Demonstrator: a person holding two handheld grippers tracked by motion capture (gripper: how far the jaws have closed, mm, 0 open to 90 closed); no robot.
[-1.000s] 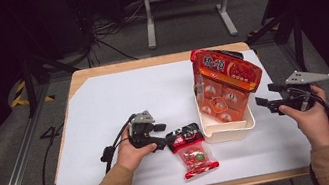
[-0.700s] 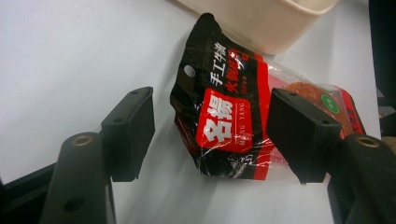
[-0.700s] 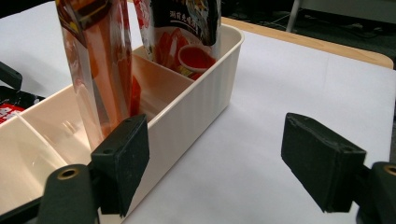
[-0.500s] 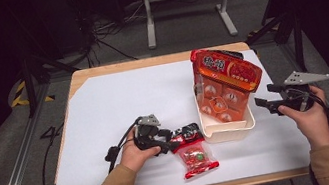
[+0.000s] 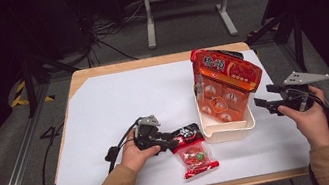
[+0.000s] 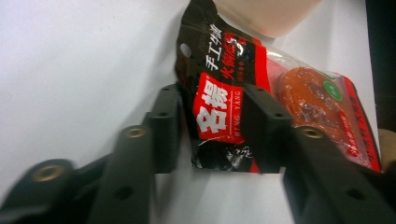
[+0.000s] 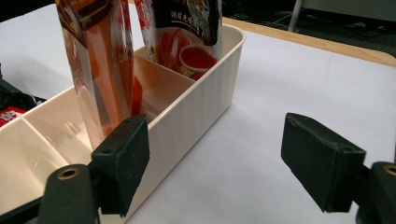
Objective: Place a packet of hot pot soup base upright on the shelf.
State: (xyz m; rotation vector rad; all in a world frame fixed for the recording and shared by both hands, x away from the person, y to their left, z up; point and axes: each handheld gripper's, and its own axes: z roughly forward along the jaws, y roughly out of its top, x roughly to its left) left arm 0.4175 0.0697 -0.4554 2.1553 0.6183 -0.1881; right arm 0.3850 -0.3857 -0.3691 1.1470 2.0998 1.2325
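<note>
The small red-and-black snack packet (image 5: 193, 151) lies flat on the white desk (image 5: 119, 105), just in front of the cream bin's (image 5: 230, 132) near-left corner, its long axis running from the black header end down toward the person. The left gripper (image 5: 170, 142) comes at that header from the side away from the bin; its jaws have just been closing and now bracket the header (image 6: 219, 114), seemingly pinching it. The right gripper (image 5: 266, 102) hangs wide open and empty just beyond the bin's far side, farther from the packet.
</note>
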